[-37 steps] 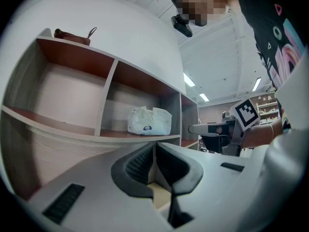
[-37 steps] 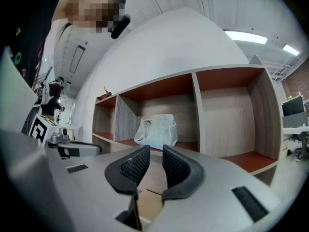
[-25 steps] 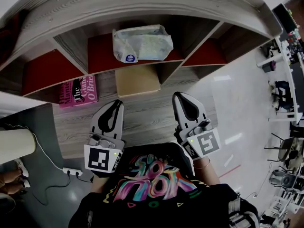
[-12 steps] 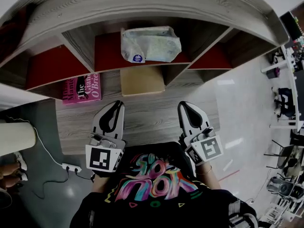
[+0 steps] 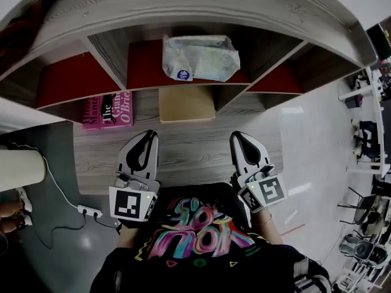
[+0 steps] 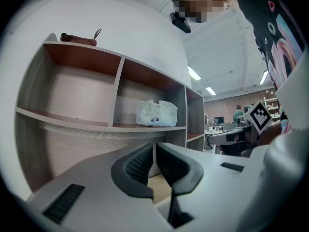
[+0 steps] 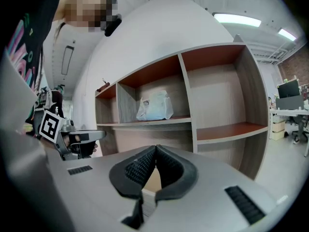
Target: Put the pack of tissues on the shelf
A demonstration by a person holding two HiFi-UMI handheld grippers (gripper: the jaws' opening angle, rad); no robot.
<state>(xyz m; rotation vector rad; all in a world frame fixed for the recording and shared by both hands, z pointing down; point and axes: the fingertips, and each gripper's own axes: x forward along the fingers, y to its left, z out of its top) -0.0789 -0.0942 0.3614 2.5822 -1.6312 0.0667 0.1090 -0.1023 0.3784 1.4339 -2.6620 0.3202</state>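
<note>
Since 1 second ago the whole shelf is sliding rightward in the head view, and the pack of tissues is sitting a bit further right of centre than before. The right gripper is drifting slightly right and down; the left gripper is staying about where it was.

The pack of tissues is lying in the middle compartment of the shelf, on the red-brown board, upper centre of the head view, lying free with nothing holding it. The left gripper view is showing it centre frame above the jaws; the right gripper view is showing it left of centre.

Both grippers are hanging low in the frame, close to the person's torso, well apart from the pack. Left gripper: jaws pressing together, nothing between them. Right gripper: jaws closed tip to tip, nothing between them.

A pink book is lying in the lower row, left of centre. A tan box is sitting directly below the pack's compartment. A white power strip with its cable is lying on the floor at lower left. A brown bag is resting on the shelf top, upper left of the left gripper view.
</note>
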